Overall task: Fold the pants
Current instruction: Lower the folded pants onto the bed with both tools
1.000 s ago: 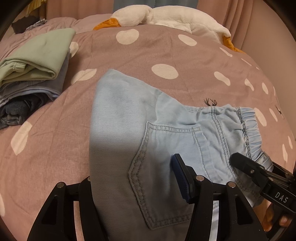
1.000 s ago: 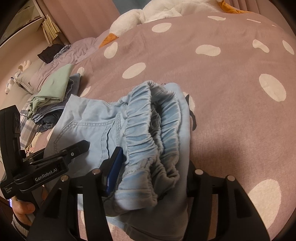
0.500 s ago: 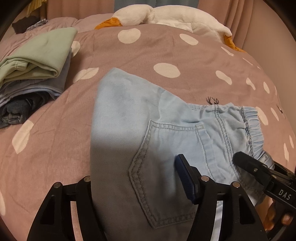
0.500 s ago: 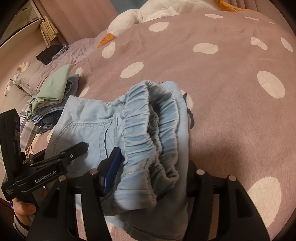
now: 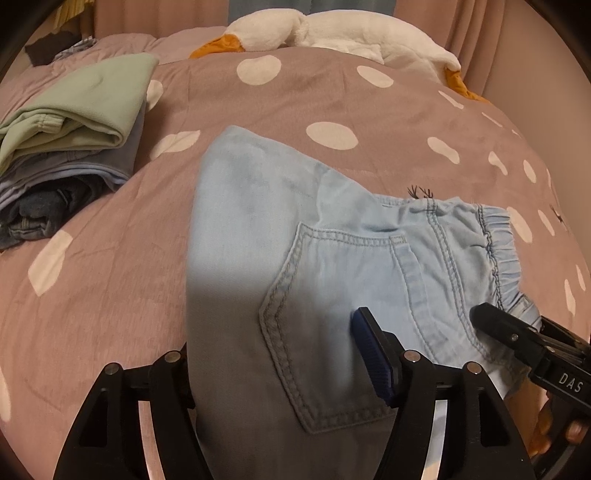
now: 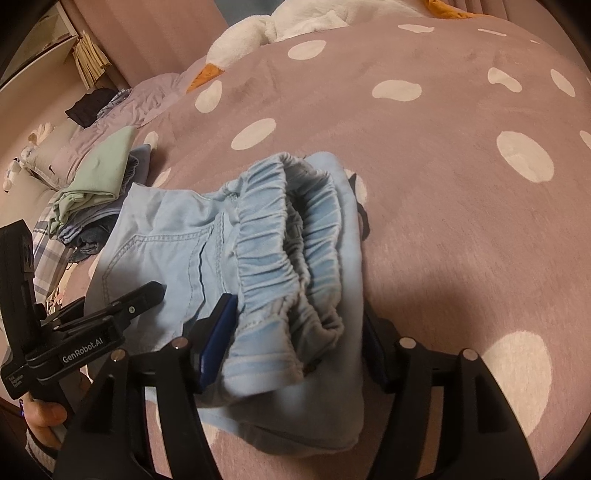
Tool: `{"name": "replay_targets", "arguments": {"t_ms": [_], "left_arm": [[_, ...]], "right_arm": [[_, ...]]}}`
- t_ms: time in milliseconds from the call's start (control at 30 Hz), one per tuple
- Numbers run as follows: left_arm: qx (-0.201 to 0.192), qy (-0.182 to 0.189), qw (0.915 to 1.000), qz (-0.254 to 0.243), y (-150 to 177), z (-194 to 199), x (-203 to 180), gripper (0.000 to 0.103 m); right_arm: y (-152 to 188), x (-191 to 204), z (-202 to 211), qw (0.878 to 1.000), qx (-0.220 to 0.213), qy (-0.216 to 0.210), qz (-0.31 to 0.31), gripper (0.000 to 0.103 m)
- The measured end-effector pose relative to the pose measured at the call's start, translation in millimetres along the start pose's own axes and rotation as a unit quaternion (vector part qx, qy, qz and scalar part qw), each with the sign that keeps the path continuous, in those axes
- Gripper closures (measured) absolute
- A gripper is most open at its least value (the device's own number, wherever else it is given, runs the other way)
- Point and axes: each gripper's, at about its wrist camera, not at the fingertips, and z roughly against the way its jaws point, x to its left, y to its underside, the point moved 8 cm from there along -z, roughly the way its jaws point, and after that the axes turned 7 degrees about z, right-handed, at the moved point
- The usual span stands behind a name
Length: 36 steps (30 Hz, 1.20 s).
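The light-blue pants point(image 5: 295, 258) are seen folded on the dotted bedspread point(image 5: 332, 99), lying between the jaws of both tools. The jaws of the left gripper point(image 5: 280, 354) have just been opening; the fold with the back pocket point(image 5: 332, 317) runs between them, a gap can be made out between its blue pad and the cloth, and no pinch is shown there, while the far finger is hidden under the fabric. The jaws of the right gripper point(image 6: 295, 332) have just been opening as well, with the bunched elastic waistband point(image 6: 280, 236) between them, loosely spread and not squeezed. The step in hand is judged to be the release of the finished fold. It would be done well if both pairs of jaws were opened fully before any withdrawal, and drawn straight back along the fingers, so that the layers are not dragged and the waistband is not pulled askew. A light press on the top layer might be needed if the edges spring up. Counted: one pair of pants in hand, two grippers, one back pocket showing, one stack of folded clothes point(image 5: 70, 147) well beyond the left jaws, and one white plush toy point(image 5: 332, 33) at the far edge.
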Motion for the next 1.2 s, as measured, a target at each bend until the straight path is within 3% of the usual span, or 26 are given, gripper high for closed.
{"name": "replay_targets", "arguments": {"t_ms": [933,1200], "left_arm": [[0.008,-0.01,0.9998,0.018,41.5,29.1,4.6,0.031],[0.009,-0.015,0.9996,0.022,46.3,28.7,7.6,0.026]], "right_arm": [[32.1,3.2,22.5,1.0,0.015,0.01,-0.008,0.037],[35.4,2.4,19.8,1.0,0.013,0.014,-0.002,0.036]]}}
